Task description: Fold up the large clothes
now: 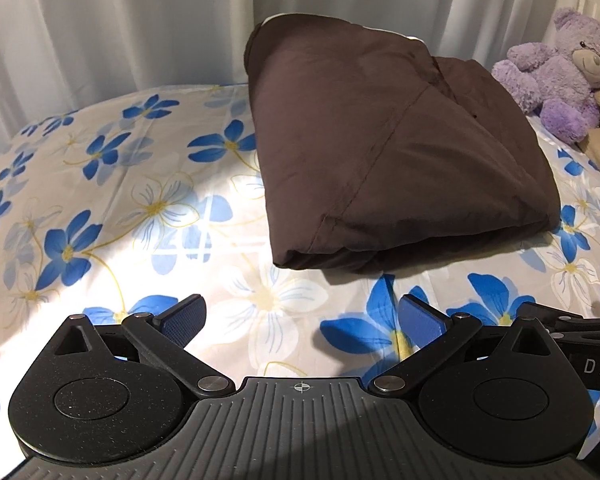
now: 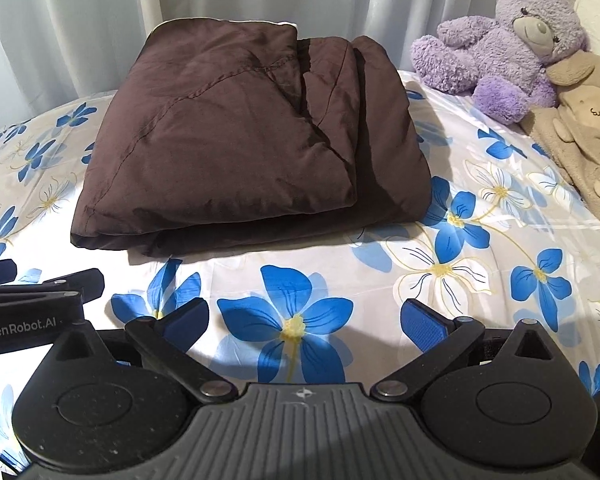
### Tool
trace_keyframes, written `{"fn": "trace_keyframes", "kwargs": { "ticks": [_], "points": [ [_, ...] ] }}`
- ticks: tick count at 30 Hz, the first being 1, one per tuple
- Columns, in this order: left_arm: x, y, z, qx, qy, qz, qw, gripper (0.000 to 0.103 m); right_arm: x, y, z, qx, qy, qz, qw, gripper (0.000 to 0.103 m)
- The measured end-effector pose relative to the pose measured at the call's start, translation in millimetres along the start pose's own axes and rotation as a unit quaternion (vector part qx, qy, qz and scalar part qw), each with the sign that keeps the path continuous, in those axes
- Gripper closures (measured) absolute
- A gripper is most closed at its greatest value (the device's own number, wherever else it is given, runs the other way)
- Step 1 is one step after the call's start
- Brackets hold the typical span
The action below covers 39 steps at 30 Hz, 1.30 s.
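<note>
Pale pleated curtain hanging in soft vertical folds along the back. Smooth, slightly glossy bedsheet printed with blue and white flowers on cream. One dark brown garment, matte, puffy and stitched with thin seams, folded into a thick, roughly square bundle with a sliver of pale lining at the far edge; lying on the sheet, well ahead of both grippers. Left gripper spread wide, blue textured pads bare. Right gripper likewise fully spread, holding nothing. Two plush toys at far right: one fluffy purple teddy bear, one beige soft toy touching it.
</note>
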State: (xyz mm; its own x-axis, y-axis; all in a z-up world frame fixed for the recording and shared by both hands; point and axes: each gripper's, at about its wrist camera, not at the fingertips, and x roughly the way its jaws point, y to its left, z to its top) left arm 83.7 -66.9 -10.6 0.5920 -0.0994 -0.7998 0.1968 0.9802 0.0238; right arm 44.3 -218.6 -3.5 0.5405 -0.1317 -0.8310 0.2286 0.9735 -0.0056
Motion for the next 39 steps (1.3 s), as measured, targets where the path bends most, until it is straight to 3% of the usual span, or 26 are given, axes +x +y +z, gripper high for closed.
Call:
{"fn": "trace_keyframes", "kwargs": {
  "ticks": [39],
  "points": [
    [4, -11, 2, 0.002, 0.012, -0.008, 0.9999, 0.0, -2, -12, 1, 0.0, -0.002, -0.001, 1.0, 0.001]
  ]
}}
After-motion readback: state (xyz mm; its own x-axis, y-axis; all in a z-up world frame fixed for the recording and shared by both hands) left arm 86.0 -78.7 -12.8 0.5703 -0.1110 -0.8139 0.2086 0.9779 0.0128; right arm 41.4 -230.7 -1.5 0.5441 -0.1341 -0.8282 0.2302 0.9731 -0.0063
